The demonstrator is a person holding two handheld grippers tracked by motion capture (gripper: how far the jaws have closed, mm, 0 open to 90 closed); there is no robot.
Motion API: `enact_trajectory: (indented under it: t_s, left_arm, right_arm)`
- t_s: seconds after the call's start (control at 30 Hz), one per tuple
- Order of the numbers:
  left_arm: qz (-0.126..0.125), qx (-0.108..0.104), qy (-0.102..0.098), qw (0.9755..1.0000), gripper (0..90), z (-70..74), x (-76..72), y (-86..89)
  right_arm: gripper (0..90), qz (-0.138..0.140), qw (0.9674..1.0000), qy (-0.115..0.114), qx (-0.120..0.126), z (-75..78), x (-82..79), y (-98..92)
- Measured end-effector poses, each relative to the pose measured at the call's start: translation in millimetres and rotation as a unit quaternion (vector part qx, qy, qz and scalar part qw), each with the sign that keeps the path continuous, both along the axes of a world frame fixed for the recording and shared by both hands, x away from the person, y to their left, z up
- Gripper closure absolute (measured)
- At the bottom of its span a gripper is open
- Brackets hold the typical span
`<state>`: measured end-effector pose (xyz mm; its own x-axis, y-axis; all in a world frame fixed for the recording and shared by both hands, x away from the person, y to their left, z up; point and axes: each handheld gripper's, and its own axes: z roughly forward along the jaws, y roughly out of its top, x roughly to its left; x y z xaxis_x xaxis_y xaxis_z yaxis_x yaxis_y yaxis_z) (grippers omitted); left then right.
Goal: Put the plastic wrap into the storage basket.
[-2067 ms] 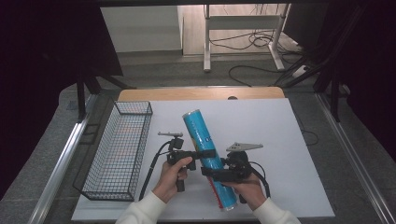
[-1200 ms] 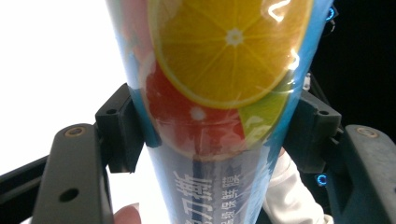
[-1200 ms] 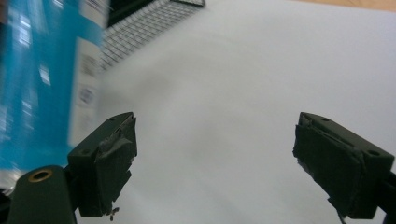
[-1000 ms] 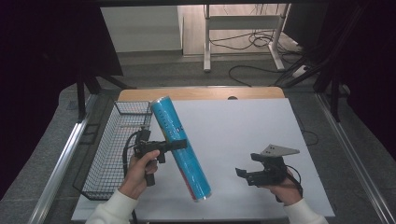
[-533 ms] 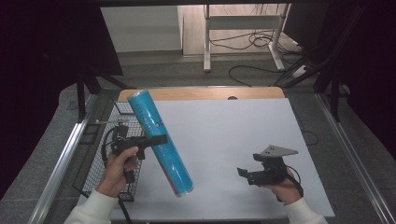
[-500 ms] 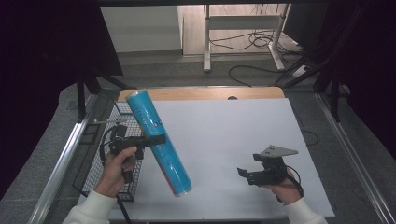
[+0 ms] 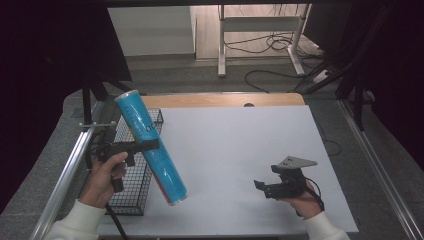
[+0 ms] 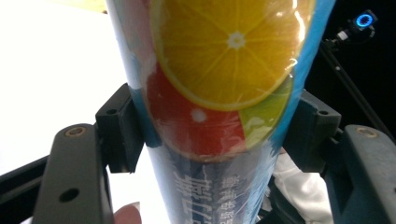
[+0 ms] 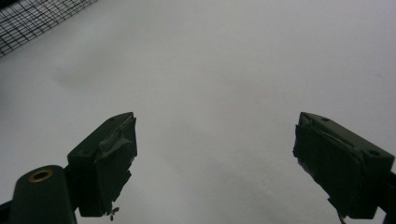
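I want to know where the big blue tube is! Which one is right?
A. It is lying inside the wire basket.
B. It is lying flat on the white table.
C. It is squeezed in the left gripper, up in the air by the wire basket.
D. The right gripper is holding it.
C: the left gripper clamps the blue tube around its middle, tilted in the air by the wire basket, while the right gripper stands open over the white table.

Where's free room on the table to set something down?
Bare white tabletop runs from the wire basket to the right gripper, plus the far half. Crowded only at the left edge, where the left gripper holds the blue tube beside the basket.
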<state>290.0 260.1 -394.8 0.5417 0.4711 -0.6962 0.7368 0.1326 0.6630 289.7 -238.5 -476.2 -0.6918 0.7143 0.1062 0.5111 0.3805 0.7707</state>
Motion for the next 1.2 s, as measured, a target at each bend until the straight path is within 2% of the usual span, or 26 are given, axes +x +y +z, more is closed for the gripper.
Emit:
enact_trajectory:
  t_s: [0.03, 0.13, 0.3, 0.37, 0.47, 0.67, 0.7, 0.73, 0.77, 0.8, 0.87, 0.93, 1.0, 1.03, 1.07, 1.17, 1.2]
  left_arm:
    - [0.003, 0.002, 0.004, 1.0000, 32.0, 1.8, 1.0, 6.6]
    - [0.004, 0.005, 0.006, 1.0000, 32.0, 3.5, 1.8, 11.5]
    - [0.016, 0.022, 0.004, 0.9996, 32.1, 12.7, 1.4, 25.8]
    - [0.025, 0.032, 0.002, 0.9992, 32.0, 19.8, -0.2, 36.6]
    - [0.033, 0.037, 0.001, 0.9988, 32.1, 23.8, -1.6, 43.1]
    - [0.049, 0.053, 0.006, 0.9973, 32.1, 32.9, -5.6, 67.8]
    - [0.056, 0.063, 0.008, 0.9964, 32.1, 35.3, -6.8, 75.4]
    - [0.056, 0.063, 0.008, 0.9964, 32.1, 35.3, -6.8, 75.4]
    - [0.061, 0.076, 0.008, 0.9952, 32.1, 37.2, -8.0, 82.8]
    - [0.061, 0.076, 0.008, 0.9952, 32.1, 37.2, -8.0, 82.8]
    - [0.069, 0.089, 0.013, 0.9935, 32.1, 38.4, -9.2, 92.7]
    - [0.072, 0.094, 0.016, 0.9928, 32.1, 38.2, -9.3, 95.5]
    - [0.076, 0.111, 0.020, 0.9907, 32.1, 37.3, -8.9, 99.9]
    - [0.078, 0.124, 0.027, 0.9887, 32.1, 34.8, -7.8, 102.6]
    - [0.078, 0.124, 0.027, 0.9887, 32.1, 34.8, -7.8, 102.6]
    - [0.079, 0.145, 0.042, 0.9854, 32.1, 26.9, -3.5, 103.9]
    - [0.079, 0.145, 0.042, 0.9854, 32.1, 26.9, -3.5, 103.9]
  right_arm:
    - [13.8, -0.001, 1.0000, 0.001, -0.001, -0.3, 0.2, -0.1]
    - [13.8, -0.003, 1.0000, 0.002, -0.002, -0.8, 0.4, -0.2]
    - [13.8, -0.005, 1.0000, 0.002, -0.007, -2.2, 1.1, -0.2]
    - [13.8, -0.006, 1.0000, 0.002, -0.008, -2.3, 1.4, -0.9]
    - [13.8, -0.009, 0.9999, 0.004, -0.007, -2.5, 1.6, -1.3]
    - [13.8, -0.010, 0.9999, 0.004, -0.007, -3.0, 2.0, -1.7]
    - [13.9, -0.010, 0.9999, 0.004, -0.010, -3.3, 2.4, -1.8]
    - [13.9, -0.010, 0.9999, 0.004, -0.010, -3.3, 2.4, -1.8]
    - [13.8, -0.011, 0.9999, 0.003, -0.011, -3.6, 2.6, -1.8]
    - [13.8, -0.011, 0.9999, 0.003, -0.011, -3.6, 2.6, -1.8]
    - [13.8, -0.012, 0.9999, 0.003, -0.012, -3.7, 2.8, -1.9]
    - [13.8, -0.012, 0.9999, 0.003, -0.012, -3.8, 2.8, -1.9]
    - [13.8, -0.012, 0.9999, 0.003, -0.012, -3.8, 2.9, -1.9]
    - [13.8, -0.012, 0.9998, 0.003, -0.012, -3.9, 3.0, -2.0]
    - [13.8, -0.012, 0.9998, 0.003, -0.012, -3.9, 3.0, -2.0]
    - [13.8, -0.014, 0.9998, 0.006, -0.010, -5.2, 4.2, -3.1]
    - [13.8, -0.015, 0.9998, 0.007, -0.010, -5.5, 4.4, -3.4]
